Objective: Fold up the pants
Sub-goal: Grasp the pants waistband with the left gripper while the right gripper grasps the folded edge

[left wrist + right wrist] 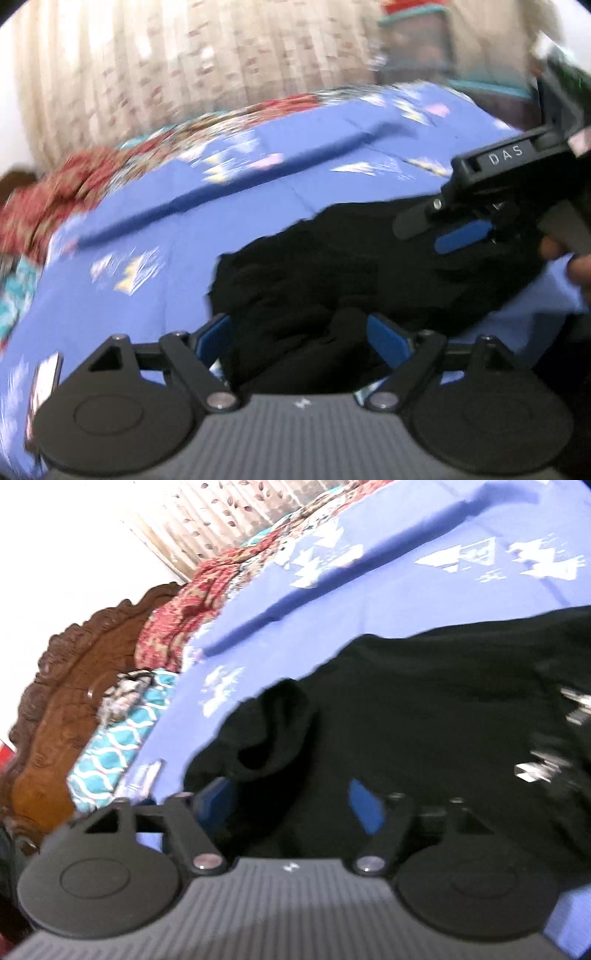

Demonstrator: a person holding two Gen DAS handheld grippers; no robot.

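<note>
Black pants (369, 269) lie bunched on the blue bedsheet (177, 229). In the left wrist view my left gripper (301, 339) hovers over their near edge, its blue pads (214, 338) standing wide apart with loose black cloth lying between them, not pinched. My right gripper (443, 230) shows at the right of that view, held by a hand (576, 266) just above the pants. In the right wrist view the right gripper (291, 808) is open over the pants (424, 709), and a raised fold of cloth (273, 727) sits just ahead of it. Both views are motion-blurred.
A red floral blanket (177, 616) and a teal patterned pillow (110, 746) lie at the head of the bed by a carved wooden headboard (62, 701). A flat rectangular object (44, 380) rests on the sheet. A curtain (184, 66) hangs behind, with a storage box (417, 40).
</note>
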